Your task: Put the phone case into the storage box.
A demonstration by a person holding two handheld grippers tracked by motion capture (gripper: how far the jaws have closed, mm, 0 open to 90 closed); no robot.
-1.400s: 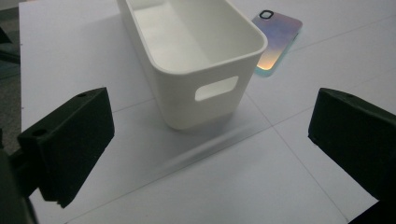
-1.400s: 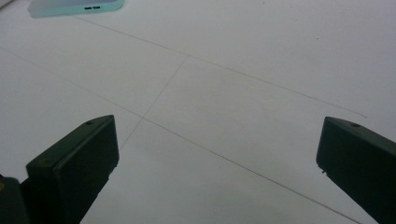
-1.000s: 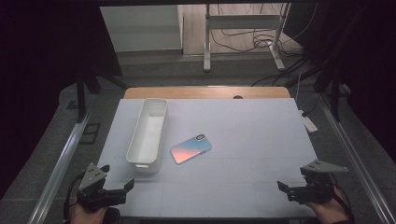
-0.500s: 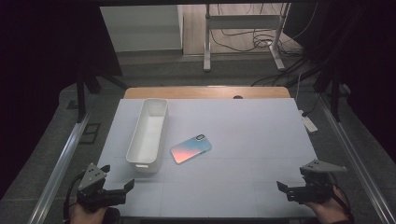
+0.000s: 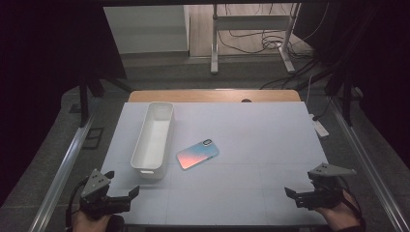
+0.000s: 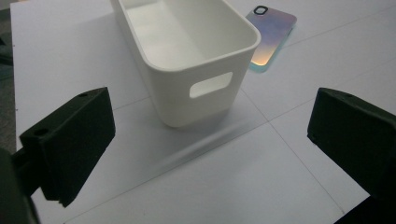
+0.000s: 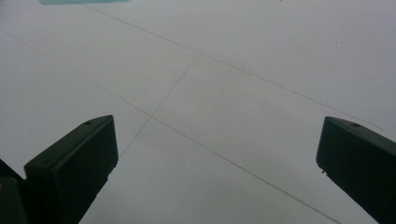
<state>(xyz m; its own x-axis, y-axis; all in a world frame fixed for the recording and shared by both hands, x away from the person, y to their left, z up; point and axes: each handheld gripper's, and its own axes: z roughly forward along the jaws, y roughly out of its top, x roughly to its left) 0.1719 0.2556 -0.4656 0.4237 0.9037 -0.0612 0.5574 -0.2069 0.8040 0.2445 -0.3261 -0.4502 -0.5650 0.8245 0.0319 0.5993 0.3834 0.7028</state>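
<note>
Nothing to read here, folks: not a word, number or logo anywhere. The long white plastic bin [image 6: 187, 56] is blank on its handle end, the phone in its pink-to-blue gradient case [image 6: 271, 35] at its two o'clock shows no brand, and the pale desk [image 5: 251, 145] carries just thin unlabelled grid lines.

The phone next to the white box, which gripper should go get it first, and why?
Probably the left gripper, easing forward and to the right toward the phone. Its jaws are open and empty, and it sits nearer than the right gripper. The white box looks empty.
</note>
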